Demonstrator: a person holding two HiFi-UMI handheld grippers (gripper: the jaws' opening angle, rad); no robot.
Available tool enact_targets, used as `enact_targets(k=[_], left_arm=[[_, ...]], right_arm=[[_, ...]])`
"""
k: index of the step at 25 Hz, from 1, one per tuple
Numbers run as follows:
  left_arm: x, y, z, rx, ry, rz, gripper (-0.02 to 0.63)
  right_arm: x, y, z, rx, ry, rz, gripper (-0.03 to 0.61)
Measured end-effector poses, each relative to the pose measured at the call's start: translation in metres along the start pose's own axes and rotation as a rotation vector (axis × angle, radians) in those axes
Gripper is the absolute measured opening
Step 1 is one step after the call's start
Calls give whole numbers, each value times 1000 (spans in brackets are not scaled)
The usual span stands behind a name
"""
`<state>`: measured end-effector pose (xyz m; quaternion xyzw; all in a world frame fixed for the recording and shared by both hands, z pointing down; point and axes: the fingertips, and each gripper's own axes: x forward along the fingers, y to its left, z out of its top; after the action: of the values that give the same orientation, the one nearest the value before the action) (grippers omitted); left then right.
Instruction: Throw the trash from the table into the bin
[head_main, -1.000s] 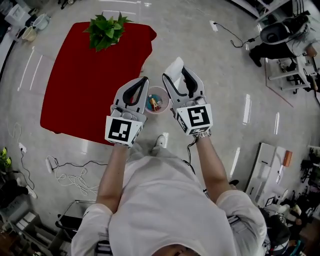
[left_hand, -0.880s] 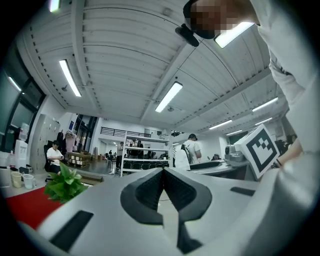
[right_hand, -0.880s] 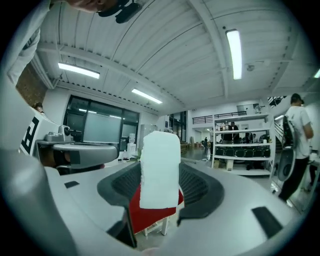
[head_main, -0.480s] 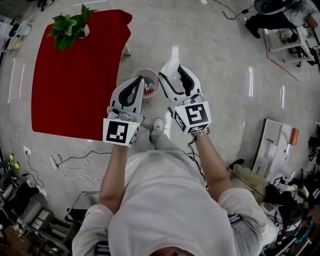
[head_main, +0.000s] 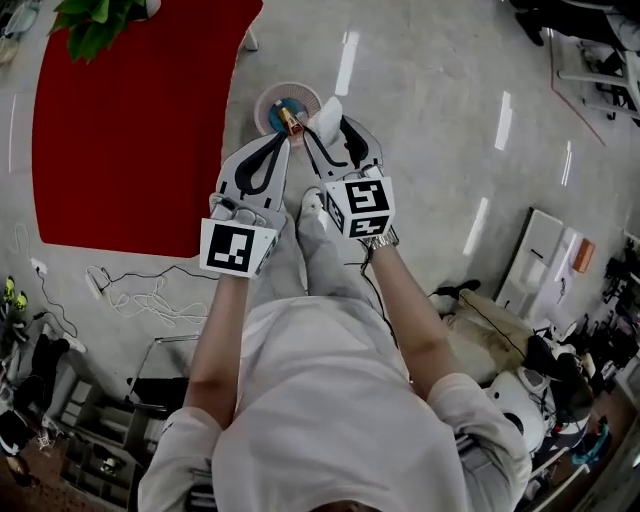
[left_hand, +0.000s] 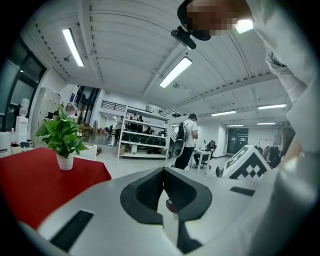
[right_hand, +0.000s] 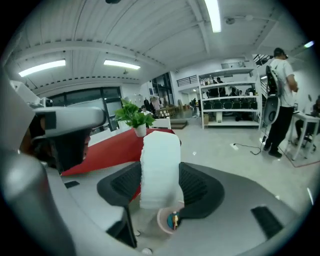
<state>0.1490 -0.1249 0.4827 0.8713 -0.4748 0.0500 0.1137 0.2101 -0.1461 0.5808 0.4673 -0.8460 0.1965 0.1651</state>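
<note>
My right gripper (head_main: 333, 137) is shut on a white foam-like piece of trash (head_main: 327, 113), which stands upright between the dark pads (right_hand: 199, 186) in the right gripper view (right_hand: 160, 167). It hangs just over the near rim of the round pinkish bin (head_main: 270, 98) on the floor, and small colourful trash lies inside. That bin (right_hand: 164, 222) shows below the jaws in the right gripper view. Beside it, my left gripper (head_main: 279, 150) is shut with nothing in it (left_hand: 163, 173). The red table (head_main: 130, 130) lies to the left.
A potted plant (head_main: 92, 20) stands at the table's far end (left_hand: 62, 137). Cables (head_main: 135, 295) trail on the floor at the left. Furniture and equipment (head_main: 545, 280) crowd the right side. A person (left_hand: 187, 140) stands by shelves further off.
The view has shifted away from the table. Both grippers have come up to the bin, and the white piece now hangs over its near rim. Both grippers stay shut.
</note>
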Motion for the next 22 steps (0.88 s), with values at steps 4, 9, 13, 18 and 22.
enact_targets(k=[4, 9, 13, 18, 22], left_arm=[[-5, 9, -16, -25, 47, -28, 6], [7, 26, -29, -53, 53, -25, 6], [9, 44, -38, -67, 48, -15, 6], [0, 45, -42, -59, 61, -17, 6], [-6, 45, -52, -62, 78, -12, 6]], right_arm=[[35, 6, -44, 20, 104, -7, 249], [90, -7, -101, 53, 229, -5, 249], [139, -17, -145, 80, 312, -14, 249], [172, -29, -187, 138, 376, -25, 249], [189, -36, -213, 122, 434, -35, 249]])
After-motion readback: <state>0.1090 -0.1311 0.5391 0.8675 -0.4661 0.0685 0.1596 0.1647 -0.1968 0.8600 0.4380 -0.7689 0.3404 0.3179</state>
